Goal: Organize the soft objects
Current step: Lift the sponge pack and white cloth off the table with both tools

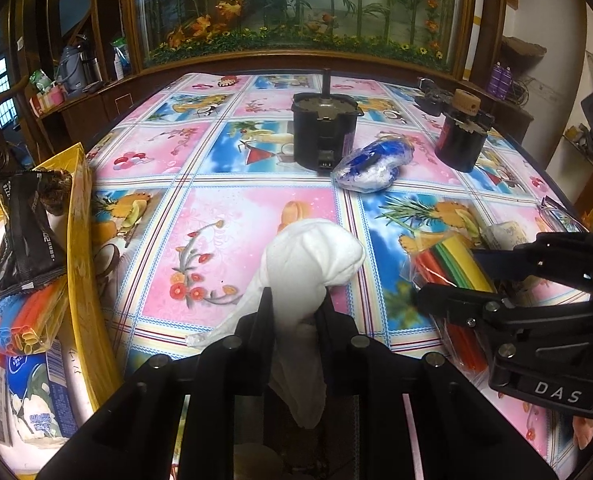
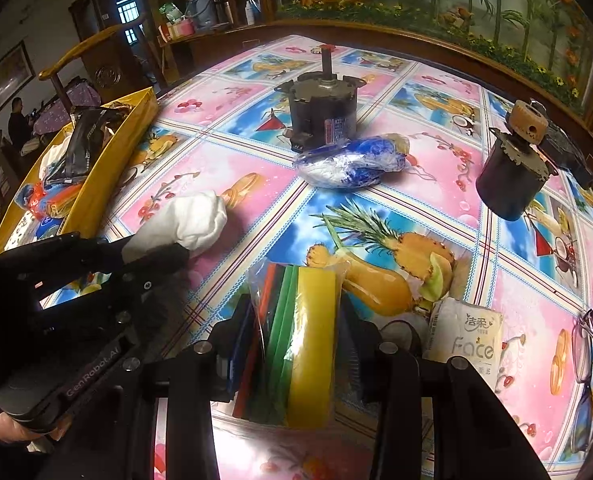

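Cloth fills our left claw (image 1: 296, 300) — the white rolled sock (image 1: 312, 256) is pinched tight between its jaws near the surface's left edge, beside the yellow box (image 1: 78, 240). Our right claw (image 2: 296, 320) is closed on the bag of coloured strips (image 2: 296, 320) at the near edge — a tissue pack (image 2: 464, 336) lies just beside it.

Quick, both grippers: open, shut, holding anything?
Left gripper: shut on the white cloth.
Right gripper: shut on the bag of coloured foam sheets.
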### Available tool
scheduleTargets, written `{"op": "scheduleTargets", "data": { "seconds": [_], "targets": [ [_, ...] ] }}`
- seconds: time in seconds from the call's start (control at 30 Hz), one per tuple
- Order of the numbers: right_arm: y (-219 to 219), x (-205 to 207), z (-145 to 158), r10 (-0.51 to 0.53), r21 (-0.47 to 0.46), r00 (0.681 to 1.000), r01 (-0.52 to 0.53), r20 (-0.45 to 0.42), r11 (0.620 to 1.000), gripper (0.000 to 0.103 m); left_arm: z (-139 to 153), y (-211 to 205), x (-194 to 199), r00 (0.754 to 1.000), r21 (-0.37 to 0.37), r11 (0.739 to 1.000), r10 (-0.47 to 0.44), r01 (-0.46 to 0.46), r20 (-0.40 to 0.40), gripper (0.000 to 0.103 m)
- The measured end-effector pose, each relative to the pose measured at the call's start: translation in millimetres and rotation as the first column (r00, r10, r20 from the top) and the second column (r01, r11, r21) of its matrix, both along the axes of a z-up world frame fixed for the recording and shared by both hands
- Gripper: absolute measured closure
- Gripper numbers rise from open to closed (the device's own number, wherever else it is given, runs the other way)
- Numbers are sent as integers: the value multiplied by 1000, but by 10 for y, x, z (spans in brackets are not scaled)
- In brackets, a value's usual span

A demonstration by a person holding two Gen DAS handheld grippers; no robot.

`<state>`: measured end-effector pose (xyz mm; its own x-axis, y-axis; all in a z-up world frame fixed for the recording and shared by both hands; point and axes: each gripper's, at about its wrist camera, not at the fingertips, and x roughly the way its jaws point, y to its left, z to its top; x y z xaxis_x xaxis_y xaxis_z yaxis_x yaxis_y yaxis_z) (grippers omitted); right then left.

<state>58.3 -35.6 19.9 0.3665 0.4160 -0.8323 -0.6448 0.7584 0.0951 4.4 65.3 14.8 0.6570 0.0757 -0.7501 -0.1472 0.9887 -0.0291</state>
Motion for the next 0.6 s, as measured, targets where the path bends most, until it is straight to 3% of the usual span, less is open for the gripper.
{"op": "scheduleTargets", "data": {
  "seconds": [0.6],
  "targets": [
    [40, -31, -58, -9, -76, 1000, 10, 16, 997, 59, 29, 18, -23, 1000, 15, 1000, 22, -22, 19, 85]
  ]
}}
